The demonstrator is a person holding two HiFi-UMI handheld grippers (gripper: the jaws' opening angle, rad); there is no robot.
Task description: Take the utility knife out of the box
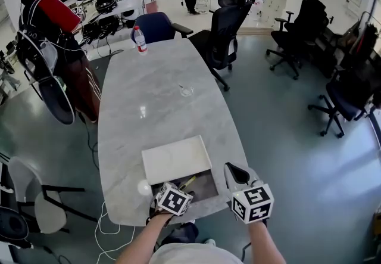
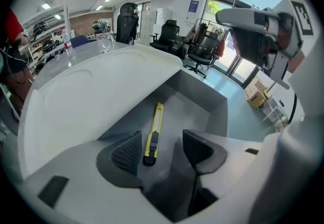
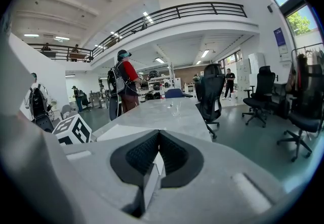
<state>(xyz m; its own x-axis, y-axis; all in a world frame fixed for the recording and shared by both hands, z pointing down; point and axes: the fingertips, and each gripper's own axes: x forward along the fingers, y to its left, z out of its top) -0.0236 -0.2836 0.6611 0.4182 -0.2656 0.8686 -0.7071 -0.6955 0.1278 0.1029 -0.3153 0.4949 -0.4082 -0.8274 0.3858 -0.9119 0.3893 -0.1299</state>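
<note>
The utility knife [image 2: 153, 134] is slim, with a yellow body and a black slider toward its near end; it lies flat on the bare grey floor of the box [image 2: 218, 112], touching none of the walls; from above it shows as a thin yellow strip, slanted from near left to far right, in the left part of the opening. The box is shallow, with a grey inside and upright walls; it sits at the near edge of the bench [image 1: 155, 96]; its white lid [image 1: 175, 158] covers the far part, leaving the near part open.
</note>
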